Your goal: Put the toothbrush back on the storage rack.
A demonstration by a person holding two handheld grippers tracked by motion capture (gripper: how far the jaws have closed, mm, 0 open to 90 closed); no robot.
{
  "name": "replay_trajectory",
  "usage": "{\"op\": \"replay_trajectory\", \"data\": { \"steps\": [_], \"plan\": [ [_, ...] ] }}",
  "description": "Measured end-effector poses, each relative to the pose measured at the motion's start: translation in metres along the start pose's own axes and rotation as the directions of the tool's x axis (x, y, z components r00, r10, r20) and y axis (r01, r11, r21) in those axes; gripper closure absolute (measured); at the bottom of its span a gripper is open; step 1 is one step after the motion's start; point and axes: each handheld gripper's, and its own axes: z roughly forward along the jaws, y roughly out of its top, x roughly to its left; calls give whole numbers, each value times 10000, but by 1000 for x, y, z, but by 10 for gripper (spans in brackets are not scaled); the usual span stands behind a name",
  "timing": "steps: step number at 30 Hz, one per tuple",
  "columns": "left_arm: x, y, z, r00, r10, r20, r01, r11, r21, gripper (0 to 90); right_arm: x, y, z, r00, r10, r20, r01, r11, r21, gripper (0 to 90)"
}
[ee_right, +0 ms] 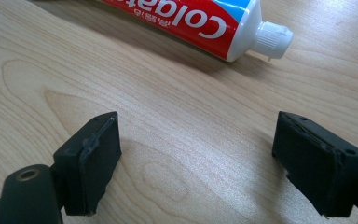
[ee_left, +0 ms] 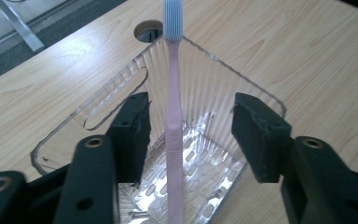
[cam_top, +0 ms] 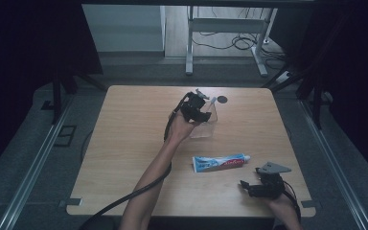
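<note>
Pink toothbrush (ee_left: 174, 121) with pale blue-grey bristle head, standing nearly upright in clear ribbed plastic basket (ee_left: 121, 88), handle foot on the slotted floor, head above the rim, midway between the parted jaws, touching neither pad

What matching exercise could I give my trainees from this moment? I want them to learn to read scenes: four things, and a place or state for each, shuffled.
Things:
1. toothbrush
2. toothpaste tube
3. left gripper
4. clear bin

Places or states:
A. lying flat on the table, cap pointing toward the right edge
B. open, pads clear of the handle on both sides
C. standing on the table near the round hole
D. leaning in the bin, bristle head above the rim

Pairs: 1-D, 2-A, 3-B, 4-C
</note>
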Motion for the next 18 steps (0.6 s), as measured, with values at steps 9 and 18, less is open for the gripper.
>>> {"op": "replay_trajectory", "data": {
  "steps": [9, 18],
  "plan": [
    [-3, -1, -16, 9999, 140, -7, -140, 9992, -370, 309, 0, 0, 0, 10000, -6, 3, 6, 10000, 2, 151],
    [-6, -8, -25, 9995, 207, 249, -195, 9987, -481, 214, 0, 0, 0, 10000, -5, 7, 5, 10000, 2, 150]
  ]
}}
